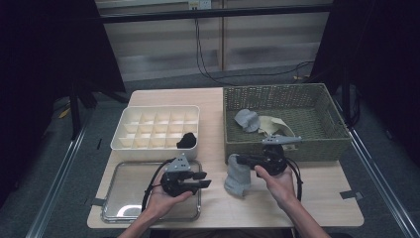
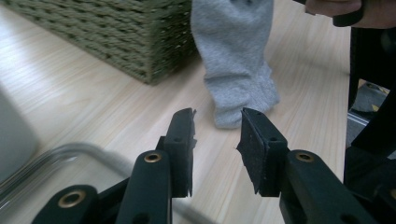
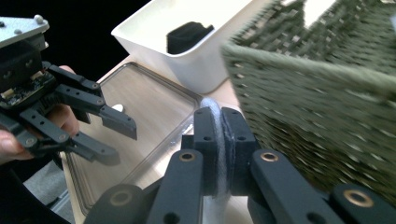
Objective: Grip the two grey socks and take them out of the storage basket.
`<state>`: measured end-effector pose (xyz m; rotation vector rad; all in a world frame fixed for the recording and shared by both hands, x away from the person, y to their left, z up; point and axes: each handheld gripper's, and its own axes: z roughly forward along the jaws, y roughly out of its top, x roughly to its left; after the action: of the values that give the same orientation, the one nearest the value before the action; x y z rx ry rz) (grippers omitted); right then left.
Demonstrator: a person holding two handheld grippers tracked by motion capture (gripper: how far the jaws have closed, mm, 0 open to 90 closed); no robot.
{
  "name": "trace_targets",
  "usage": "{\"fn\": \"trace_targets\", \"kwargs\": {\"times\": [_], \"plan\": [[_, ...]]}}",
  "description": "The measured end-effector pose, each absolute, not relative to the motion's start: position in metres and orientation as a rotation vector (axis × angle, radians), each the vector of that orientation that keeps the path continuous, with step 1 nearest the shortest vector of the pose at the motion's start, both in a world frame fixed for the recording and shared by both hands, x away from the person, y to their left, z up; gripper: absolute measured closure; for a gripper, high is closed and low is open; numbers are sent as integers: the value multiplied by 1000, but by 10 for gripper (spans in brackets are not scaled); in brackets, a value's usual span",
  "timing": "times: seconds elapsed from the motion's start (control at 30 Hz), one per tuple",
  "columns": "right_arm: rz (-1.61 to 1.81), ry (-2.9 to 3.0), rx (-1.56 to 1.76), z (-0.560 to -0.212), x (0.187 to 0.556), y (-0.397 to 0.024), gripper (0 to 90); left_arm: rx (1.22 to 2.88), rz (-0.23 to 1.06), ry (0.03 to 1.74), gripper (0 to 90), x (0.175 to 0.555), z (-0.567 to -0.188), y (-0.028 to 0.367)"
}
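Dangling from the right gripper [image 1: 243,159], whose jaws pinch its upper edge, the grey sock [image 1: 236,177] touches the table [image 1: 317,198] beside the wicker basket [image 1: 287,146]; left gripper [image 1: 204,179] faces it, jaws partly apart, nothing between

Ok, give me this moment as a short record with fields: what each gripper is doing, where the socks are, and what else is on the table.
right gripper: shut on the grey sock, whose toe end touches the table
left gripper: jaws open, nothing between them, pointing toward the grey sock, above the metal tray
wicker basket: holds a grey sock and a cream sock
white divided box: one black sock in a front corner compartment
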<state>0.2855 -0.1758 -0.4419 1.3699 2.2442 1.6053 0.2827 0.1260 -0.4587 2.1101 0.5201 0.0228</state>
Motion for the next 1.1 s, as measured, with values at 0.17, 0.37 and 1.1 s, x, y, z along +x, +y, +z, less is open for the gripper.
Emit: {"fn": "trace_targets", "kwargs": {"times": [0.17,0.37,1.1], "plan": [[1570,2226,1398,-451,282,-187,852,2141,-15,473,651,281,-461,102],[1552,2220,1435,-462,280,-192,845,2145,-73,411,674,275,-466,80],[1465,2257,1454,-480,267,-207,834,2311,-135,298,751,265,-498,52]]}}
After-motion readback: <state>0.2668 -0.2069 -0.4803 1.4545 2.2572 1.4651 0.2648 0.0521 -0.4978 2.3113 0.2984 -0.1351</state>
